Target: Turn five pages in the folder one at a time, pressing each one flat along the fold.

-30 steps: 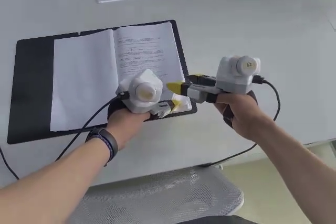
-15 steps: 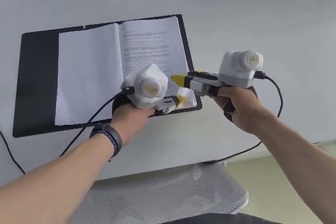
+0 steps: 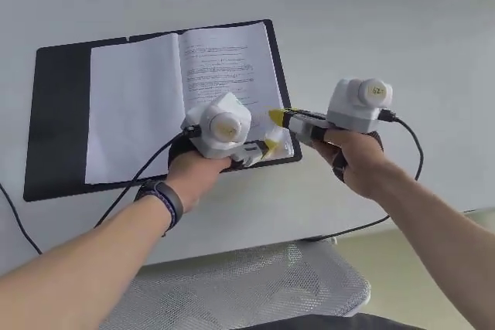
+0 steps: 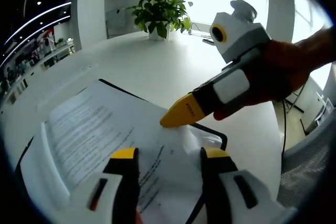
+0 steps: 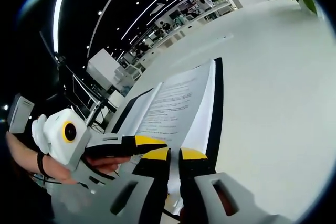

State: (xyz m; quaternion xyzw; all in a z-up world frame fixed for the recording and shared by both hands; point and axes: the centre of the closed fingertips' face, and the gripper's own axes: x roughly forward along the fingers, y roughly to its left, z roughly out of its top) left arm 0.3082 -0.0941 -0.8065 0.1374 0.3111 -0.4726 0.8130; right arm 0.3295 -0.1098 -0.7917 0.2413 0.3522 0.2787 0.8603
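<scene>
Printed page (image 3: 228,67) being judged light, floppy, tear-prone; near right corner being favoured for grip. There left gripper (image 4: 165,156) being held spread; right gripper (image 5: 175,155) pressed together.

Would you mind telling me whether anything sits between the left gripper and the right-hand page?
Nothing visible does: the left gripper, jaws open, is directly over the right-hand page near its lower corner. The right gripper points in from the side, beyond the jaws.
</scene>
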